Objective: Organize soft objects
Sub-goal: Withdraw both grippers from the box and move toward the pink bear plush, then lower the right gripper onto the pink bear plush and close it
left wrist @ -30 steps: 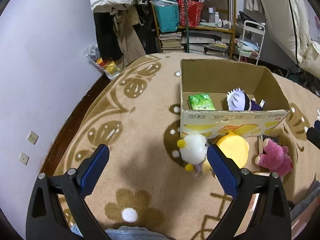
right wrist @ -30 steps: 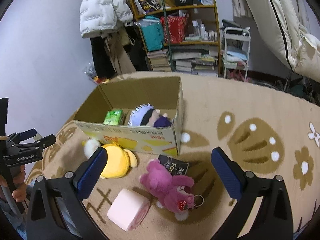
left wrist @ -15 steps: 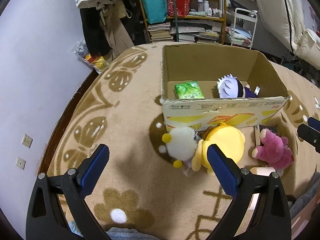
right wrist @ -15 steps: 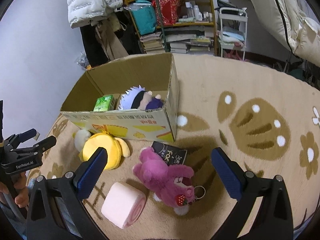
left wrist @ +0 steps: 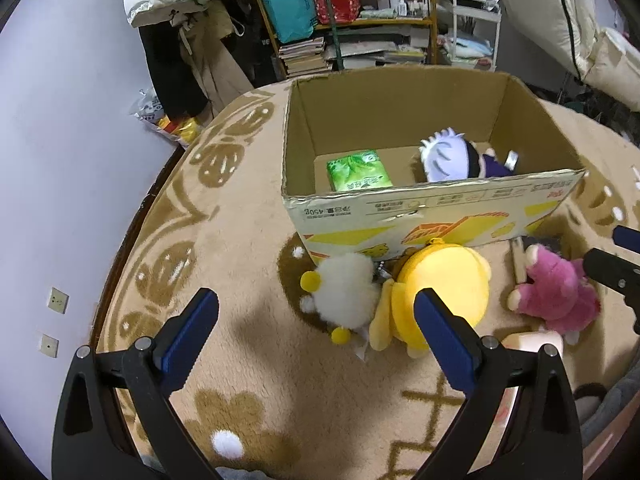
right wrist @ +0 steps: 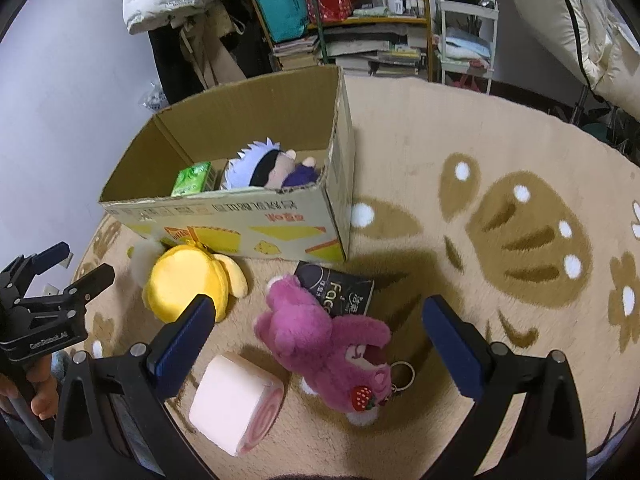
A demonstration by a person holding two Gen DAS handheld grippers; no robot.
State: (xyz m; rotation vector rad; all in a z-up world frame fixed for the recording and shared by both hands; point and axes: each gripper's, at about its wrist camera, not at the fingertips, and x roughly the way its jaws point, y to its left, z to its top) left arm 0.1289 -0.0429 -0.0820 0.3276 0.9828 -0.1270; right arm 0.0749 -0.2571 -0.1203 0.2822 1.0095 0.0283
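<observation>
Both grippers hover spread wide over the beige patterned carpet (left wrist: 248, 240), holding nothing.

Left gripper (left wrist: 316, 316): the fluffy white plush with yellow pom-poms (left wrist: 344, 292) lies between its fingers, the round yellow plush (left wrist: 444, 280) by the right finger — both against the open cardboard box (left wrist: 432, 208). Right gripper (right wrist: 316, 320): the magenta plush bear (right wrist: 328, 344) lies between its fingers, the pink roll-cake cushion (right wrist: 236, 404) by the left finger, a black packet (right wrist: 340, 288) just beyond. In the box sit a green tissue pack (left wrist: 358, 170) and a white-haired plush doll (left wrist: 448, 156).

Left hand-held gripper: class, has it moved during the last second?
Yes. The left hand-held gripper moved forward toward the box, which now looms larger and nearer.
</observation>
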